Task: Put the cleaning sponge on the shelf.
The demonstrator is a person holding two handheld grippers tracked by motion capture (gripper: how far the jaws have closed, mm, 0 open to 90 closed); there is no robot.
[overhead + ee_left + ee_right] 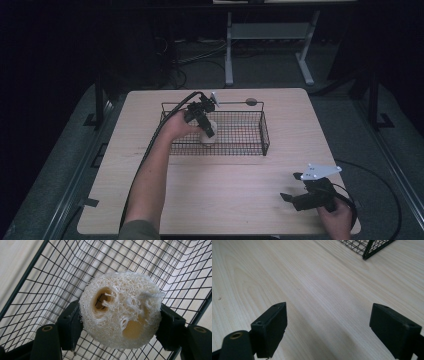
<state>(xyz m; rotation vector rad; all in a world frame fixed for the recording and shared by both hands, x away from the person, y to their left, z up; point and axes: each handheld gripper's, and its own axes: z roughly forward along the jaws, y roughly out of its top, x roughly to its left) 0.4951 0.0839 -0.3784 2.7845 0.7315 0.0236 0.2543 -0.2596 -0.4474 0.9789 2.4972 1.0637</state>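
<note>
— What was held by the left claw [120,322]?

— A round, cream, holey loofah sponge [120,311] was squeezed between its two black jaws, just over the floor of the black wire basket [264,131].

— And the right claw [328,330]?

— It was kept wide open with nothing in it, low over the pale wooden table [230,185], well apart from the basket.

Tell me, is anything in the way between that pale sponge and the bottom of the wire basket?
Nothing visible. The left gripper holds the loofah sponge inside the wire basket, with bare mesh beneath it.
</note>
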